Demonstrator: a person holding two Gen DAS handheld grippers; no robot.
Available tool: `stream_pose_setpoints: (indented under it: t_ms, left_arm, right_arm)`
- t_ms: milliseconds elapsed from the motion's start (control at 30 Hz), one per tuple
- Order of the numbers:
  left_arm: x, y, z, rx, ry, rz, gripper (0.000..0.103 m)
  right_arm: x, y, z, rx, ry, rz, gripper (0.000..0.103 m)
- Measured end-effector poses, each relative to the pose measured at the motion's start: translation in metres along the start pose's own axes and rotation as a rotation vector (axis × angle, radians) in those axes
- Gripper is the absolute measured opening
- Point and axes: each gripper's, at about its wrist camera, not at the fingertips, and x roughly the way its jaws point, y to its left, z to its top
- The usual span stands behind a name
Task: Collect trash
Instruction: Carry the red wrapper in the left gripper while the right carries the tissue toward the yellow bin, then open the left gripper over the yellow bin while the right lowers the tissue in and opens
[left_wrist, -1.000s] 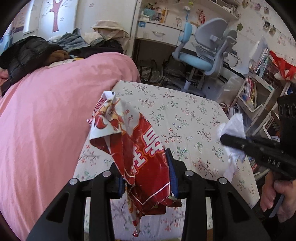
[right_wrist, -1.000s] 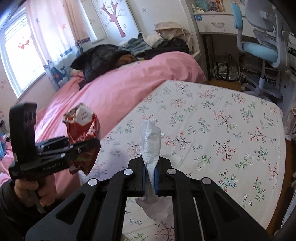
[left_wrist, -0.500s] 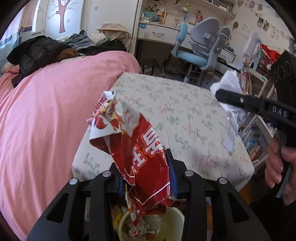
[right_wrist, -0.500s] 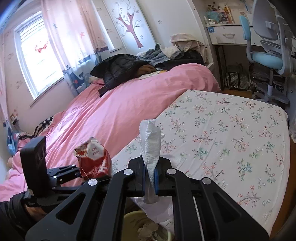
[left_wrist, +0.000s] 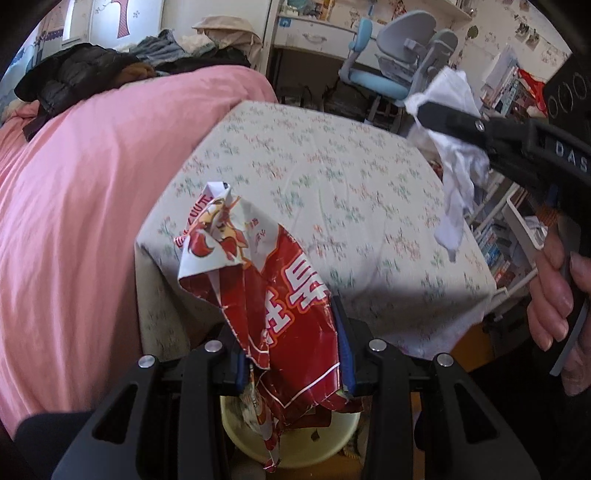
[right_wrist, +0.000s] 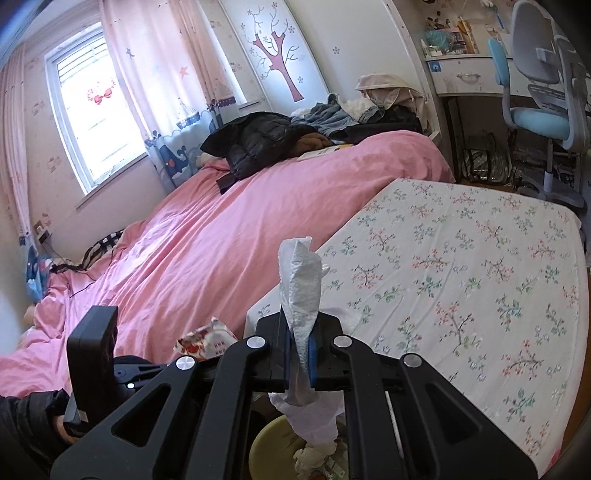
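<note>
While both my hands are hanging past the near edge of the floral-cloth table (left_wrist: 332, 177), this is how things are lying:

Grippers: two. I am holding my left gripper (left_wrist: 291, 354) clamped on one red snack wrapper (left_wrist: 273, 291), and my right gripper (right_wrist: 298, 350) pinched nearly shut on one white tissue (right_wrist: 301, 288).

Trash count: two pieces in my jaws, one per gripper; more scraps are lying in one pale yellow bin (left_wrist: 295, 439).

Where the trash is: the wrapper is hanging from my left jaws straight above the bin's mouth, and the tissue's lower end is dangling just over the bin (right_wrist: 266, 446) in the right view.

Left view only: my right hand (left_wrist: 554, 295) gripping the right gripper's handle, the tissue (left_wrist: 458, 173) seen from the side, and one shelf of books (left_wrist: 495, 236) beyond the table.

Right view only: one window (right_wrist: 96, 110) with pink curtains, one tree decal (right_wrist: 280, 48) on the wall, the long stretch of the pink bed (right_wrist: 229, 229), and the wrapper (right_wrist: 207, 339) as a small crumple beside my left gripper's body.

Both views: one blue-seated desk chair (left_wrist: 384, 70), one heap of dark clothes (right_wrist: 295, 133) on the bed.

Changed since a second ago: the bin is now showing beneath both grippers where only tablecloth was lying before; both grips are staying the same.
</note>
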Motion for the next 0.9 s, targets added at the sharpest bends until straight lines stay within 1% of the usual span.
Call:
stream_pose_setpoints:
  t_ms: [133, 400, 533, 600, 667, 733, 900]
  left_arm:
    - [0.004, -0.006, -0.013, 0.001, 0.048, -0.010, 0.037]
    - [0.016, -0.015, -0.041, 0.009, 0.190, -0.034, 0.039]
    - [0.022, -0.022, -0.052, 0.027, 0.252, -0.028, 0.045]
    - [0.025, -0.023, -0.057, 0.030, 0.287, -0.025, 0.053]
    - [0.026, -0.024, -0.061, 0.034, 0.301, -0.018, 0.056]
    - [0.025, -0.024, -0.063, 0.038, 0.309, -0.014, 0.063]
    - [0.022, -0.022, -0.064, 0.043, 0.310, 0.002, 0.068]
  right_arm:
    - [-0.002, 0.004, -0.009, -0.002, 0.005, -0.001, 0.007]
    - [-0.001, 0.011, -0.023, -0.003, 0.020, 0.005, 0.007]
    - [-0.001, 0.014, -0.029, -0.002, 0.029, 0.009, 0.007]
    - [-0.001, 0.014, -0.031, 0.001, 0.031, 0.011, 0.007]
    - [-0.001, 0.015, -0.033, 0.003, 0.034, 0.013, 0.007]
    - [0.000, 0.015, -0.034, 0.005, 0.036, 0.013, 0.007]
    - [0.000, 0.015, -0.037, 0.007, 0.037, 0.013, 0.007]
